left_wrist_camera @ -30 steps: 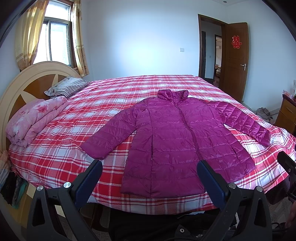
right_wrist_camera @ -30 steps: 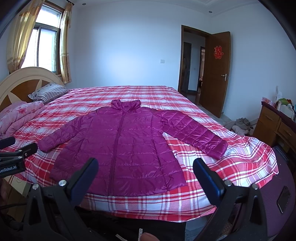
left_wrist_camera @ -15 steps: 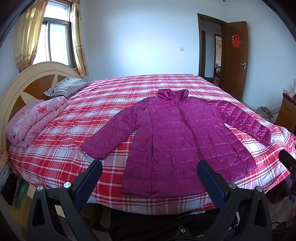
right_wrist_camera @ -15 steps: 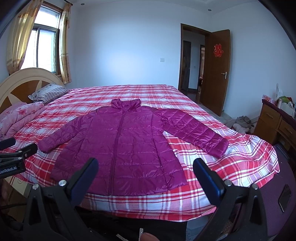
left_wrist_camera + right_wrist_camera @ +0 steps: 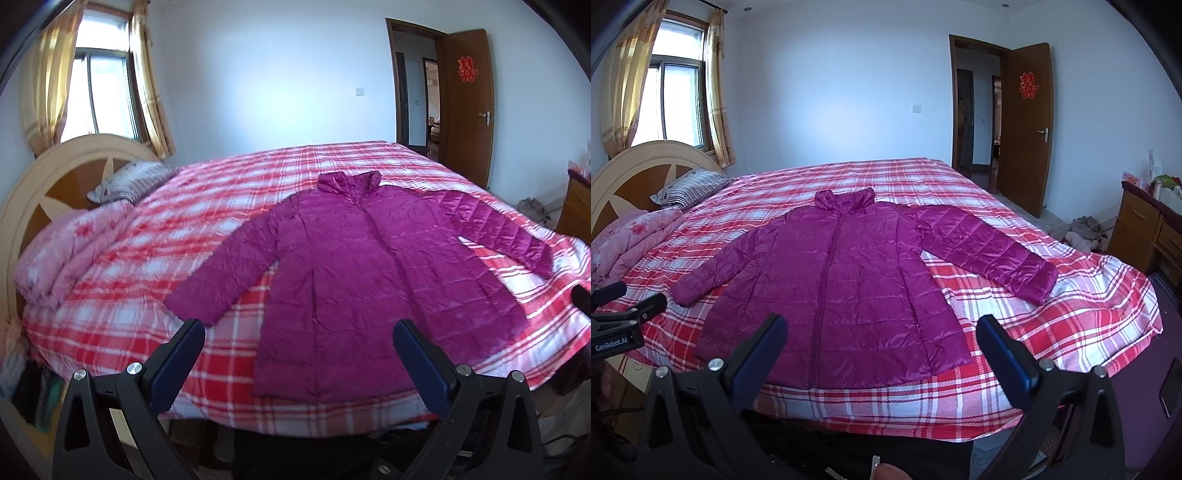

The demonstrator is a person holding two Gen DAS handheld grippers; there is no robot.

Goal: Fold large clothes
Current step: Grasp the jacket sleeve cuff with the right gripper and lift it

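A magenta quilted puffer jacket (image 5: 354,266) (image 5: 842,280) lies flat and zipped on a bed with a red and white plaid cover (image 5: 229,236) (image 5: 1052,332). Both sleeves are spread out to the sides, the collar points away from me, and the hem lies near the bed's front edge. My left gripper (image 5: 297,354) hovers open in front of the bed, short of the hem, with nothing between its fingers. My right gripper (image 5: 881,347) is also open and empty, just in front of the hem. The left gripper's body (image 5: 617,325) shows at the left edge of the right wrist view.
A folded pink floral quilt (image 5: 70,251) and a striped pillow (image 5: 690,186) lie by the wooden headboard (image 5: 48,177) on the left. An open brown door (image 5: 1027,125) is at the back right. A wooden dresser (image 5: 1145,229) stands at the right, with clothes on the floor (image 5: 1082,232) beside it.
The left wrist view has shifted a little toward the bed and blurred slightly; the jacket appears somewhat nearer. The jacket itself has not moved and both grippers stay open.
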